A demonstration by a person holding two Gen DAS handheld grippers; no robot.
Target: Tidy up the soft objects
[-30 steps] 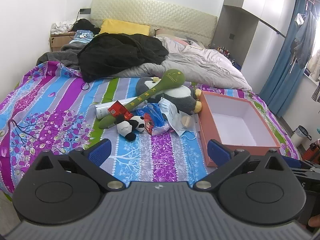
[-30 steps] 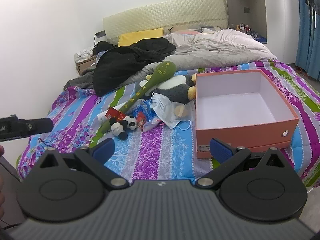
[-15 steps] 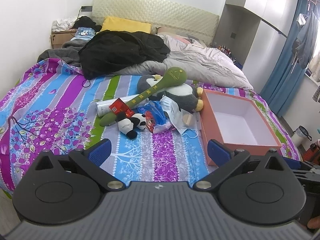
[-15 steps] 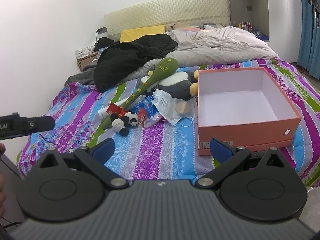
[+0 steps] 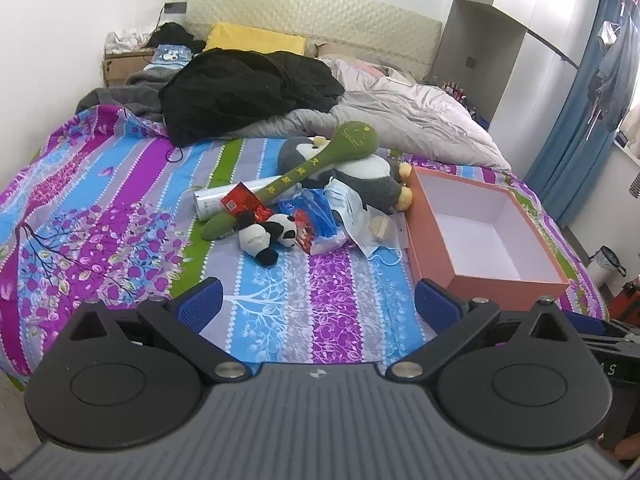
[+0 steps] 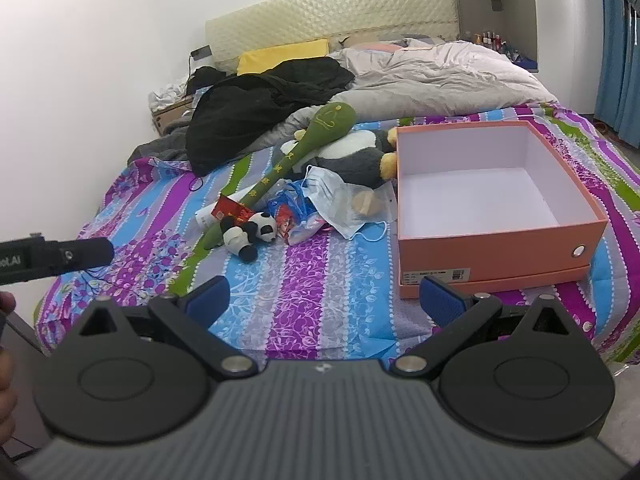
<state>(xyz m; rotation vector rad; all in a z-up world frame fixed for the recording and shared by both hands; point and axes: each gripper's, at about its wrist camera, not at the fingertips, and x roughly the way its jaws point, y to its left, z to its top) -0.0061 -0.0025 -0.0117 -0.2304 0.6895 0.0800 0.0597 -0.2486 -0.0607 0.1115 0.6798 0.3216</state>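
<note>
A small panda plush [image 5: 264,236] [image 6: 248,234] lies on the striped bed sheet. Behind it a long green plush mallet [image 5: 308,168] [image 6: 296,160] rests across a grey and white penguin plush [image 5: 368,178] [image 6: 354,154]. A blue face mask [image 5: 348,208] [image 6: 332,196] and a blue and red plastic bag [image 5: 312,226] [image 6: 292,216] lie beside them. An open, empty orange box [image 5: 432,248] [image 6: 492,248] stands to their right. My left gripper [image 5: 318,304] and right gripper [image 6: 324,300] are both open and empty, hovering over the bed's near edge.
A silver tube [image 5: 212,202] and a red packet [image 5: 240,202] lie in the pile. A black garment [image 5: 248,92] and a grey duvet [image 5: 400,116] cover the far bed. A wall runs along the left, blue curtains [image 5: 576,128] hang at the right.
Both grippers have drifted a little closer to the pile and the box. Nothing on the bed has moved.
</note>
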